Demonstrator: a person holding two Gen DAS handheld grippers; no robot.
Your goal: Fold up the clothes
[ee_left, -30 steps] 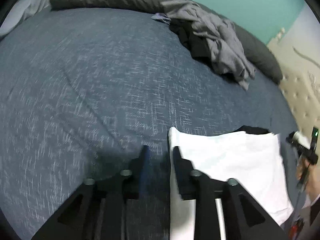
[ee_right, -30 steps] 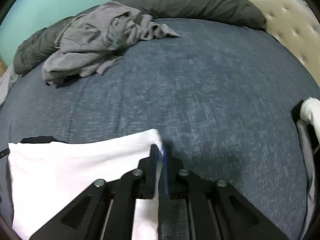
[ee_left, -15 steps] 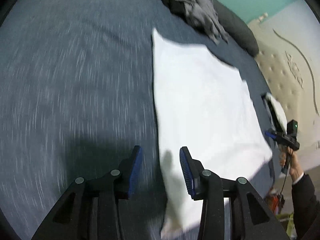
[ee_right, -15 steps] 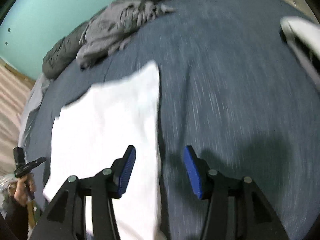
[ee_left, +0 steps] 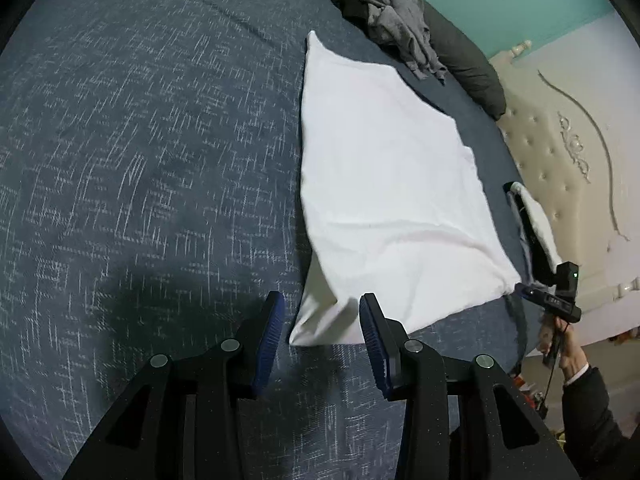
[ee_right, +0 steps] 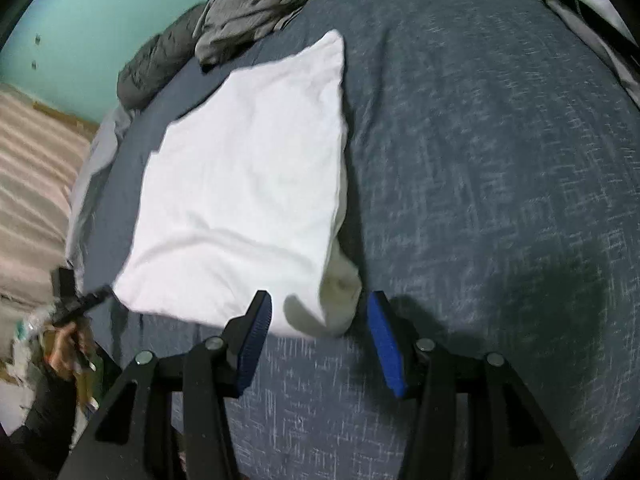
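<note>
1 folded white garment (ee_left: 384, 184) on bed (ee_left: 140, 160); 1 grey heap (ee_left: 396, 20), maybe several. Left gripper (ee_left: 322, 330), right gripper (ee_right: 316, 326): jaws apart, empty.

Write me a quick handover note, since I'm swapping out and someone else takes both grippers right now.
Left gripper: jaws open, nothing held, just opened a little, near corner of the folded white cotton garment ahead between them.
Right gripper: jaws open, empty, just released, at the other near corner.
Garment lies flat, folded on the blue-grey bedspread.
Crumpled grey clothes pile sits at the far edge, unfolded.
Left: probably one more fold, then the pile.
</note>
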